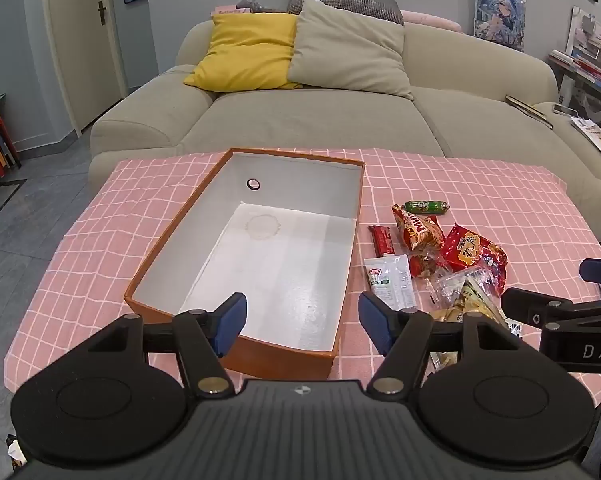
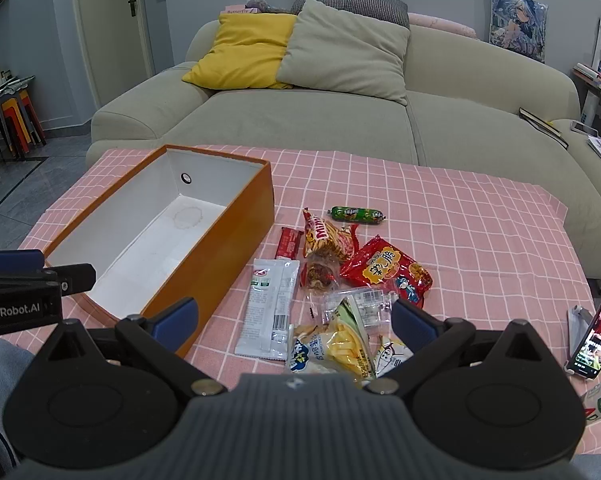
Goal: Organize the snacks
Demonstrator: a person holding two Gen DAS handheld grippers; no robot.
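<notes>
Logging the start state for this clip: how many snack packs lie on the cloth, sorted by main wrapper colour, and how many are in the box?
Red or red-orange: 3, red bar, striped chip bag, red bag
Green: 1, green sausage
White: 1, white sachet
Clear or yellow: at least 3, overlapping pile
In the orange box: 0
Total: at least 8

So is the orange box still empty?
Empty: the orange box shows only bare white lining, and the snacks all lie outside on the cloth.
</notes>
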